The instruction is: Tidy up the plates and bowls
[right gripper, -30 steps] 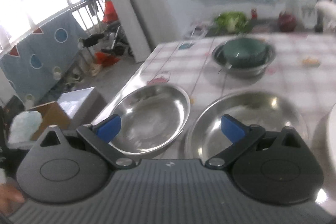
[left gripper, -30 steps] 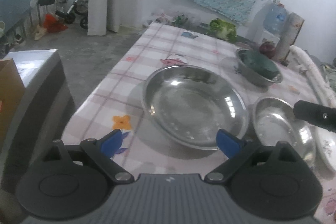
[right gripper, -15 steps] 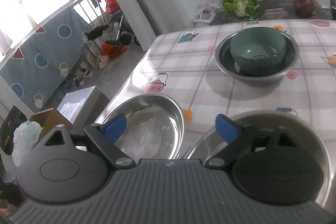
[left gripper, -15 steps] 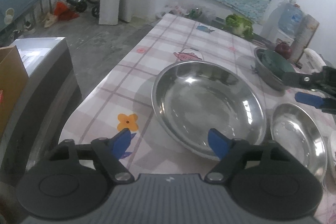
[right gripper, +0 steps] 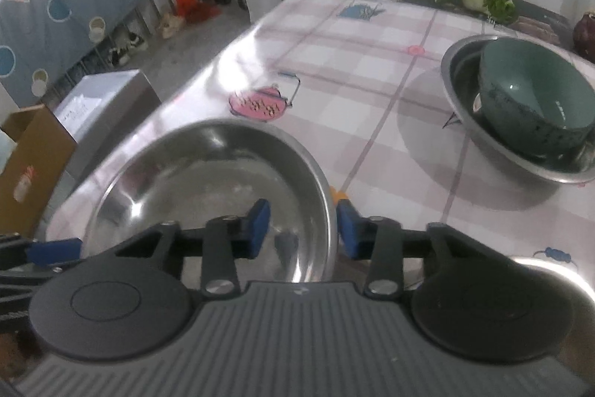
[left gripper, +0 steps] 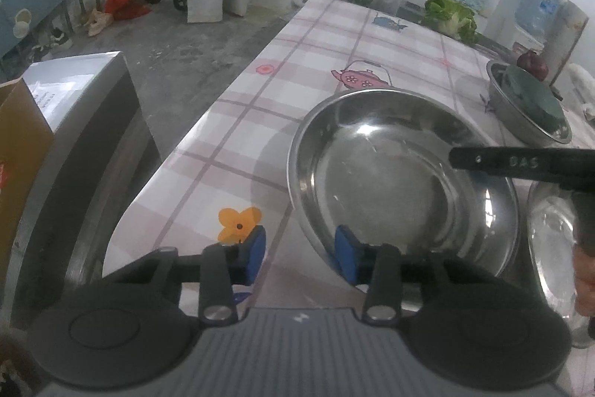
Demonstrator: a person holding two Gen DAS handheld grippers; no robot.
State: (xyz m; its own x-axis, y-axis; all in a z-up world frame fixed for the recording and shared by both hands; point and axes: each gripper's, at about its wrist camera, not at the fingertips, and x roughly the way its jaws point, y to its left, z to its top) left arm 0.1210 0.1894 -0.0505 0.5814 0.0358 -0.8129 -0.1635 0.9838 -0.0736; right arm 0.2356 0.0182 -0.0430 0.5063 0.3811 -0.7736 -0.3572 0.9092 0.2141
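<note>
Steel dishes mid-sorting: one nested pair done, the large basin [left gripper: 401, 188] on the checked table [left gripper: 297, 69] being gripped.
Left hand-held gripper [left gripper: 299, 252] and right hand-held gripper [right gripper: 303, 229], jaws just closing, straddle opposite rims; whether pads press, I cannot tell. Green bowl [right gripper: 535, 99] sits in a steel bowl [right gripper: 465, 77]; shallow steel plate [left gripper: 554, 248] remains loose.

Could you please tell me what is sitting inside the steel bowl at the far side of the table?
A green bowl sits inside the steel bowl. Anything beneath the green bowl is hidden.

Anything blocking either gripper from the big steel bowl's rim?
Nothing visible. The left gripper has its fingers astride the big steel bowl's near rim, and the right gripper is astride another stretch. Both jaws have just been closing, with only the rim between them.
</note>
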